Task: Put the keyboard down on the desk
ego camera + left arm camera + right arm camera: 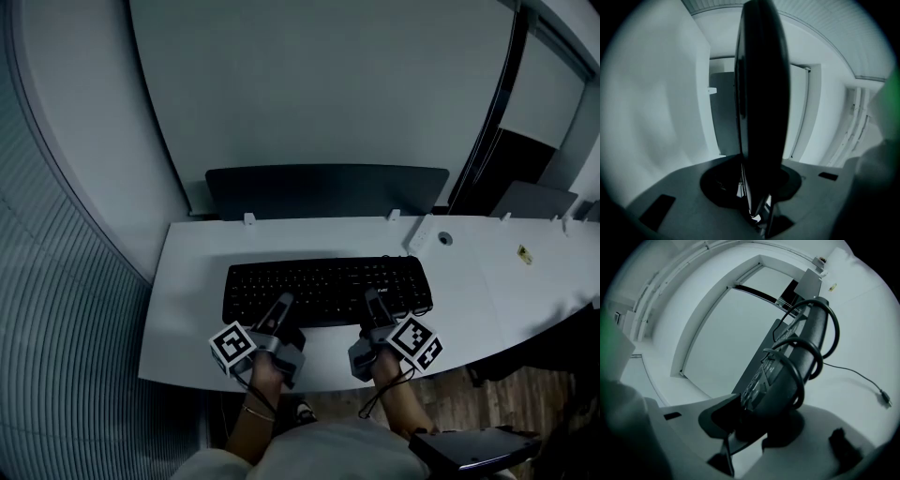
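A black keyboard (328,289) lies lengthwise over the white desk (187,281), keys up. My left gripper (281,304) is shut on its near edge left of the middle, and my right gripper (372,299) is shut on the same edge further right. The left gripper view has the keyboard (761,93) edge-on, clamped between the jaws of the left gripper (757,206). In the right gripper view the right gripper (754,427) clamps the keyboard (787,376), whose cable (820,333) is looped around its end. The cable's plug (884,398) trails on the desk. Whether the keyboard touches the desk I cannot tell.
A dark panel (326,190) stands along the desk's back edge. A white power strip (419,234), a round grommet (444,238) and a yellow sticker (524,254) are at the back right. A ribbed wall (66,309) is at the left and a dark object (469,448) is low at the right.
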Available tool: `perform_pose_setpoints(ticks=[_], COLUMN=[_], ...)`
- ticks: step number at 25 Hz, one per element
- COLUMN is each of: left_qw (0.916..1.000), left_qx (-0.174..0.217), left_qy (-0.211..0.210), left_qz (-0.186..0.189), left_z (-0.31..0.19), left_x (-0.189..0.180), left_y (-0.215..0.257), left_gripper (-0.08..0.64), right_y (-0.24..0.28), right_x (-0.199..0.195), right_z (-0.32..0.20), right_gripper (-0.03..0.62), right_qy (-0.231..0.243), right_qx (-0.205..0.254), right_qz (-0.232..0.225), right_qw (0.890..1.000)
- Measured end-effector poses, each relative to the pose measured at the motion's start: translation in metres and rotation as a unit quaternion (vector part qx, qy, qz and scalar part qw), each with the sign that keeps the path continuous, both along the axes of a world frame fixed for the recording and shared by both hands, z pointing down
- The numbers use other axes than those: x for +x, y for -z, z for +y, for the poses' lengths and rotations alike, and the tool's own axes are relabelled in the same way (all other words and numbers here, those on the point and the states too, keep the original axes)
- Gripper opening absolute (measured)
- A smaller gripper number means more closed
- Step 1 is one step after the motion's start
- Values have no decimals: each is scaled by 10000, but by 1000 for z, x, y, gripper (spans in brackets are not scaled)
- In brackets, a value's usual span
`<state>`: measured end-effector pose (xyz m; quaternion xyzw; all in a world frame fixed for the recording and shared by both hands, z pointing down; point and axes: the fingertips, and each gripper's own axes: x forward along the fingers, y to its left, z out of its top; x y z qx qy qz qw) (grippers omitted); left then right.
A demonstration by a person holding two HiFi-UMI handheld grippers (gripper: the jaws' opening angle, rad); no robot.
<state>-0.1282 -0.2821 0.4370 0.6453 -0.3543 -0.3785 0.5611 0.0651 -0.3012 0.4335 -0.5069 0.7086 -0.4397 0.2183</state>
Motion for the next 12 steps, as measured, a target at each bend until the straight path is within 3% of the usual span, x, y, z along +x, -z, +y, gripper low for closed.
perform_pose_setpoints(ticks=[12], left_qw=[9998], left_qx=[-173], left_qy=[-137], left_qz=[33], left_z=[-38], left_x=[-7], left_y=[-25], left_gripper=[105], right_y=[-20], right_x=[-6], right_z=[-32], right_gripper=[143], right_qy=[-126], right_qx=[-221], right_qz=[49], right_qw=[9997])
